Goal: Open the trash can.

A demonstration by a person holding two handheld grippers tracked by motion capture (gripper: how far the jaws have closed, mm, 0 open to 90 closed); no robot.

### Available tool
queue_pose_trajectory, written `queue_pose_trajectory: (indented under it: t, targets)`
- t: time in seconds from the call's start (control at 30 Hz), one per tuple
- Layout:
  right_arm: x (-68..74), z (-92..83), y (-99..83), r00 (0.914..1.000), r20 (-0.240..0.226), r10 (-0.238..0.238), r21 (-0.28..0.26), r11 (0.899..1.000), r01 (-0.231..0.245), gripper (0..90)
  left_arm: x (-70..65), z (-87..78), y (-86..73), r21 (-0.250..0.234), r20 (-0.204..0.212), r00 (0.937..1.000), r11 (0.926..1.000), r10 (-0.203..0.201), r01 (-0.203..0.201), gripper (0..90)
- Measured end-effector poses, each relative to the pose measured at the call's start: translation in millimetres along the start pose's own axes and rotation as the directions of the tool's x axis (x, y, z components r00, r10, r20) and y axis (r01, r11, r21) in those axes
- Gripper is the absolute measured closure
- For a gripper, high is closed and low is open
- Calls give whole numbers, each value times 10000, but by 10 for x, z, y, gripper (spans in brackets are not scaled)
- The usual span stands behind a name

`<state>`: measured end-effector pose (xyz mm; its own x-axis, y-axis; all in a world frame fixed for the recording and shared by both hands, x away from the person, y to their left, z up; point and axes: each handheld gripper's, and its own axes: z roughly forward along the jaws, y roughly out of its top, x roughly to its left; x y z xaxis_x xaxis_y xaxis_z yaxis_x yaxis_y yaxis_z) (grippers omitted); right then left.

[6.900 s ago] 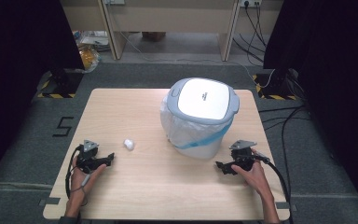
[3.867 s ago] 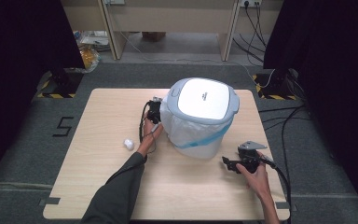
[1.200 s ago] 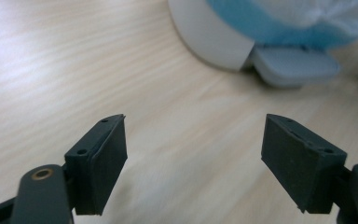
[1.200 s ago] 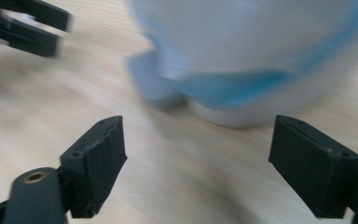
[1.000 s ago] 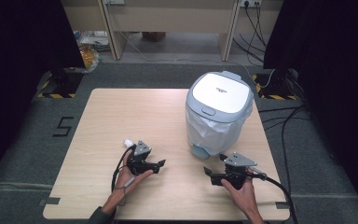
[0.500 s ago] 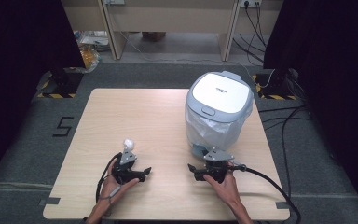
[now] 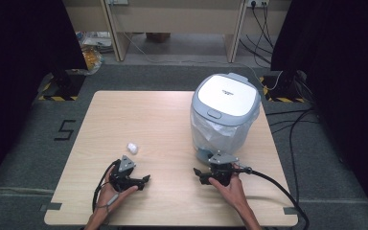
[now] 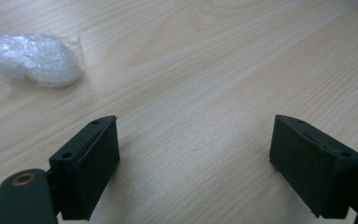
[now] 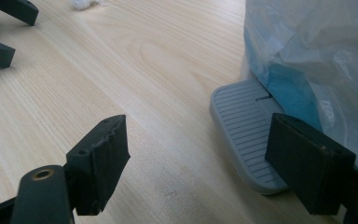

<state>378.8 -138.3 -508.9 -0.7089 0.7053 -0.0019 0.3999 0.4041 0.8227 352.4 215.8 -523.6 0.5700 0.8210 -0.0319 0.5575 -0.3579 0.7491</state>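
On the wooden table (image 7: 139, 115) stand one pedal bin (image 7: 225, 112) and one crumpled white wad (image 7: 132, 147). Both grippers rest low with nothing between their jaws. The left gripper (image 7: 143, 180) has just been opening, while the right gripper (image 7: 199, 176), also gaping, has just been narrowing.

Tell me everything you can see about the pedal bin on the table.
The pedal bin stands upright at the table's far right side. Its grey-and-white lid is shut, with a small front latch. A translucent plastic liner, bluish low down, hangs out from under the lid and drapes over the body. At the base a grey ribbed foot pedal juts toward the person. The right gripper sits beside the pedal, jaws apart, not touching it.
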Motion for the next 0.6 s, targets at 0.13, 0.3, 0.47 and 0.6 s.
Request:
queue_pose_trajectory:
  t: [0.13, 0.3, 0.47, 0.6]
  targets:
    - [15, 10, -7, 10000, 77, -33, 44, 10000, 33, 211, 35, -42, -39, -21, -111, 9999, 9999, -128, 128, 153]
    - [-2, 23, 13, 10000, -17, 50, 327, 9995, -49, 211, 102, -74, -64, -20, -279, 9991, 9995, -315, 315, 153]
    - [6, 60, 5, 10000, -11, 27, 659, 9978, -27, 210, 144, -81, -70, -2, -462, 9981, 9991, -414, 414, 148]
    - [15, 82, -1, 10000, 45, -83, 811, 9967, 79, 207, 149, -83, -74, -25, -429, 9982, 9991, -421, 420, 149]
